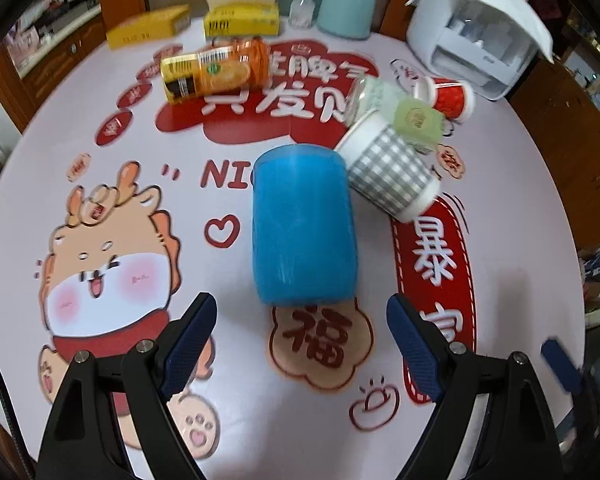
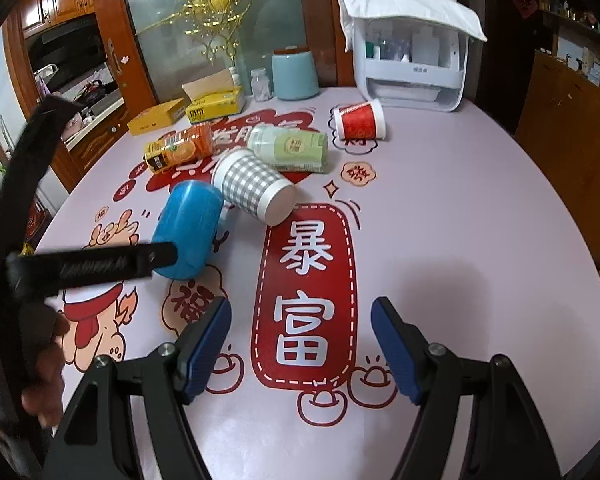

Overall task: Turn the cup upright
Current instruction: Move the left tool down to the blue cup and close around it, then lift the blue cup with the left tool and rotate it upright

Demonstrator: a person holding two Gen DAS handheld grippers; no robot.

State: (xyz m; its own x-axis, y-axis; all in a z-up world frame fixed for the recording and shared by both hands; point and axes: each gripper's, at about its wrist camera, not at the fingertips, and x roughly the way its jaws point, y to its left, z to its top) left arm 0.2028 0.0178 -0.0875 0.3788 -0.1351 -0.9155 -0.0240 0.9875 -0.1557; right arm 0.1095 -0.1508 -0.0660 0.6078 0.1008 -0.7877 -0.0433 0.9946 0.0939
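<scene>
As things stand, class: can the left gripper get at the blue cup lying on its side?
Probably yes. The left gripper is open, the blue cup lies straight ahead between its fingers, and nothing sits between them; the checked cup only touches its far end.

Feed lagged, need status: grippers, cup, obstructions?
Left gripper open, facing blue cup. Right gripper open, empty. Cup on its side; checked cup touching it.

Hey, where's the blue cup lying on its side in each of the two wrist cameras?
Left wrist view: the blue cup lies at centre, just ahead of the open left gripper.
Right wrist view: the blue cup lies left of centre, partly behind the left gripper's black arm.
Shared landmark: the gray checked cup, lying on its side right beside it.
</scene>
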